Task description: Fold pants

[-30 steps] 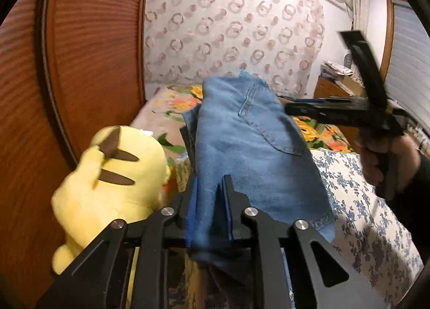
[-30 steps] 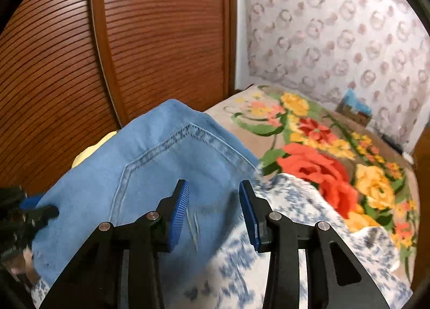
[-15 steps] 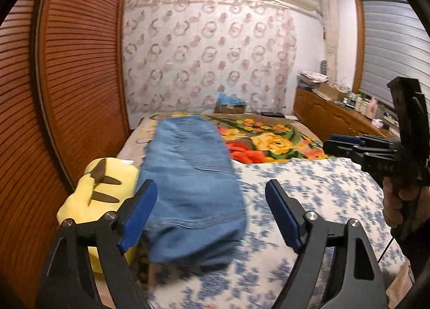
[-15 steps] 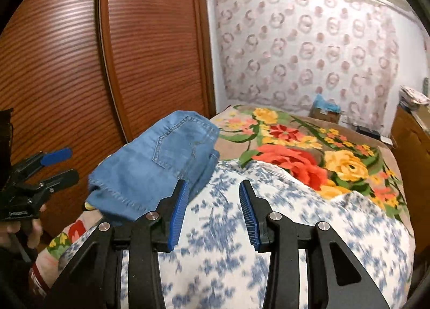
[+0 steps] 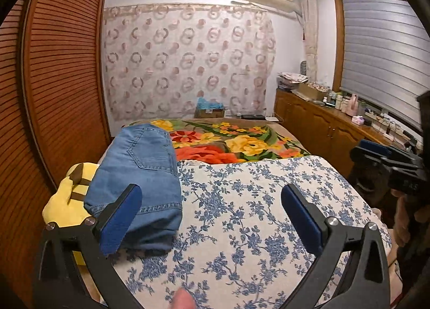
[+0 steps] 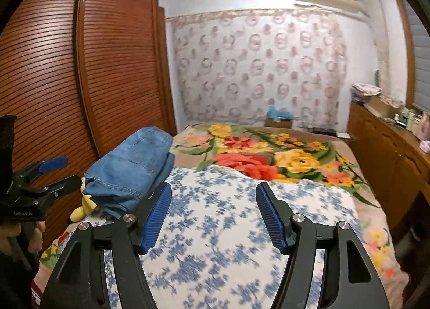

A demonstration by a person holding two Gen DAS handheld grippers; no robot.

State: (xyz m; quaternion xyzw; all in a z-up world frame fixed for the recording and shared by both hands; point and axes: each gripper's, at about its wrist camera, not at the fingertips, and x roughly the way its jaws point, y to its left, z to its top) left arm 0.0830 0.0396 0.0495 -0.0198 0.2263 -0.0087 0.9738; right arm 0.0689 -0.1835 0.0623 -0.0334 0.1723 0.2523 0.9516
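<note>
The folded blue jeans (image 5: 139, 174) (image 6: 131, 166) lie in a thick bundle along the bed's left side, partly resting on a yellow plush toy (image 5: 67, 196). My left gripper (image 5: 212, 217) hangs above the blue-flowered cover to the right of the jeans; its jaws are opening wide and hold nothing. My right gripper (image 6: 213, 215) is farther back over the same cover, its jaws also opening, with nothing between them. Each view catches the other gripper at its edge: the right gripper (image 5: 387, 158) and the left gripper (image 6: 40, 174), each in a hand.
A brown slatted wardrobe (image 5: 53, 80) (image 6: 80, 67) stands close along the left of the bed. A flower-patterned blanket (image 5: 236, 142) covers the far half. A wooden cabinet (image 5: 317, 128) with small items runs along the right wall. A box (image 5: 209, 110) sits beyond the bed.
The left gripper let go of the jeans, opened wide and drew back. The right gripper also pulled away to the right and opened. The jeans stay folded on the bed's left.
</note>
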